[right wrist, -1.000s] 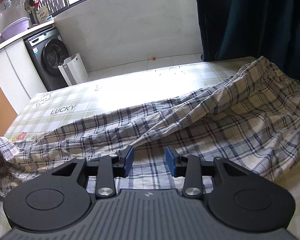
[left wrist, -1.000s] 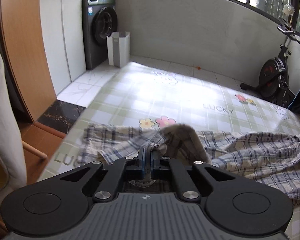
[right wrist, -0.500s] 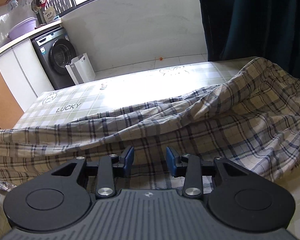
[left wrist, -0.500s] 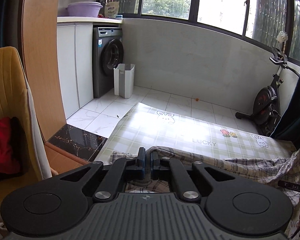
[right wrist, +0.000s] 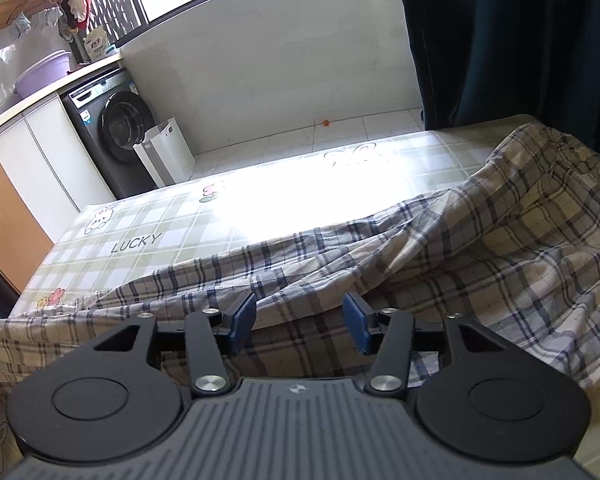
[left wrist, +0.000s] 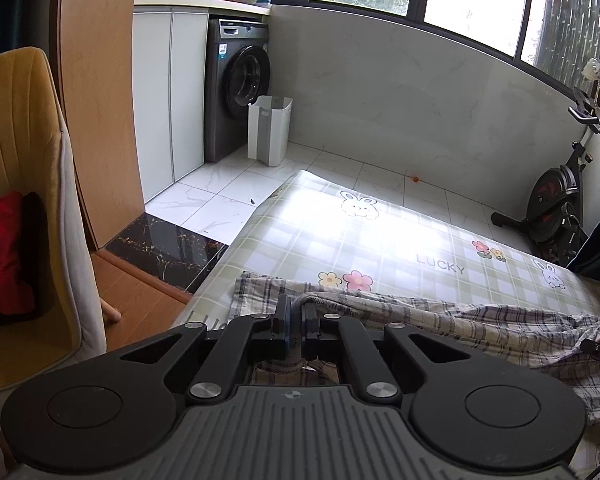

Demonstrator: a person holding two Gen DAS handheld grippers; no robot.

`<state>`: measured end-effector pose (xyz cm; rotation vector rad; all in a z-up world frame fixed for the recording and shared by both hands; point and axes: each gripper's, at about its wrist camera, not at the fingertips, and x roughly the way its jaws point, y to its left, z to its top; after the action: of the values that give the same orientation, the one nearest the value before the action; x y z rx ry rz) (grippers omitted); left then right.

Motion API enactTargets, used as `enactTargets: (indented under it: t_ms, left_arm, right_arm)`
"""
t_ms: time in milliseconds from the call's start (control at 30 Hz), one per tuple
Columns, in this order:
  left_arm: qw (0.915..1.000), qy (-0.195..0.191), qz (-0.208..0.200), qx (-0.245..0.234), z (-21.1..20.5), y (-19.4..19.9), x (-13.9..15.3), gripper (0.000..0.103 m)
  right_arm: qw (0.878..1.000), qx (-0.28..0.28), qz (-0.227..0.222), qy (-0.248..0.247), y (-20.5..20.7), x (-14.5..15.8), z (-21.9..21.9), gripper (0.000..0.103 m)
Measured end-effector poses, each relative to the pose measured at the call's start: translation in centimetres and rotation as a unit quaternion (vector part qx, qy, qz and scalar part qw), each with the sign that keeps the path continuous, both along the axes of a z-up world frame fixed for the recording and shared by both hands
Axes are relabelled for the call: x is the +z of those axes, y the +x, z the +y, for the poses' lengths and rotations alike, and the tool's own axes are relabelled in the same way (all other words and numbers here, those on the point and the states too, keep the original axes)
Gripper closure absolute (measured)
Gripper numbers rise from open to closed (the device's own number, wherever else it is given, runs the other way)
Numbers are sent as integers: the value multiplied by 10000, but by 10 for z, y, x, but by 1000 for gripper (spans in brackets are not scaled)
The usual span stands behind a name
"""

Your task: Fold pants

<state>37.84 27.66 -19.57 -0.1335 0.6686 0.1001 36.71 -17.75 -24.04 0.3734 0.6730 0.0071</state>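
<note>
Lifting one pant end for the fold

My left gripper (left wrist: 295,330) pinches the pants (left wrist: 440,320) hem to carry it over; my right gripper (right wrist: 300,322) is opening above cloth on the worktop (right wrist: 148,228), gripping nothing.

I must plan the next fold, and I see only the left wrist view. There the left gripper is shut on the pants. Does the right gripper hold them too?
Observer: No. The right gripper is opening. The pants lie between its pads, but the pads do not press on them.
Operator: And where is most of the cloth?
Observer: It rises highest at the right end of the table, just in front of the dark curtain.
</note>
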Motion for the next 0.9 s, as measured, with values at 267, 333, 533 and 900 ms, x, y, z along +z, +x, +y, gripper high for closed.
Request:
enactTargets:
  t_ms: [267, 333, 533, 900]
  left_arm:
    - [10000, -2, -54, 42, -1, -14, 0, 97]
    - [9999, -44, -99, 53, -2, -22, 2, 97]
    - [9996, -167, -207, 58, -9, -49, 9, 97]
    - [9982, -473, -374, -30, -23, -95, 39, 97]
  right_arm:
    - [9983, -142, 298, 485, 21, -9, 11, 46]
    - [9971, -248, 483, 531, 24, -13, 11, 58]
    - [9942, -451, 236, 944, 3, -4, -5, 98]
    - [9831, -633, -1322, 1098, -61, 61, -42, 100]
